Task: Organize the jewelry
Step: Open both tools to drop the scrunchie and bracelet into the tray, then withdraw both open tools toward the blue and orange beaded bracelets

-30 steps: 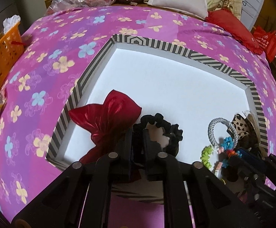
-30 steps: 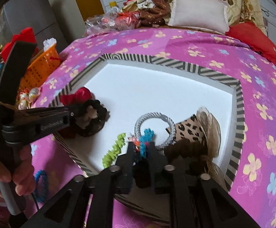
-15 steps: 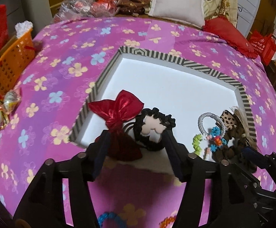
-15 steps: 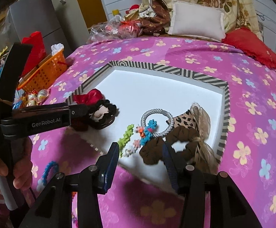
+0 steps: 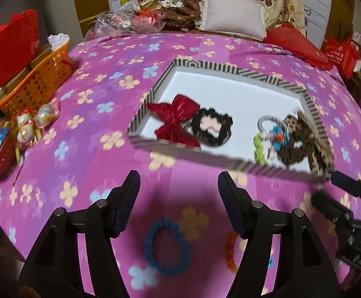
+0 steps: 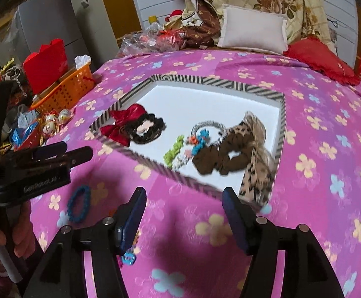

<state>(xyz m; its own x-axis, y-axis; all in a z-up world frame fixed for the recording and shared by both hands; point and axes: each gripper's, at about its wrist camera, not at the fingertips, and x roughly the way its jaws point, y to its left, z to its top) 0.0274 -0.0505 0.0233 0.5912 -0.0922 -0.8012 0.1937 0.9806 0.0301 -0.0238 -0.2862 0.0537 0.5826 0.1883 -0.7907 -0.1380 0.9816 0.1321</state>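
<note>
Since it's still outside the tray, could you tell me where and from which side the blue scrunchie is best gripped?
Grip the blue scrunchie across one side of its loop, coming down from above. It lies flat on the pink bedspread, an open ring with a bare middle, so one finger can drop inside and one outside. The left gripper is right over it, jaws opening and nothing between them.

We see the tray's (image 5: 267,78) far half bare; hair ties (image 6: 212,159) crowd its near edge.
</note>
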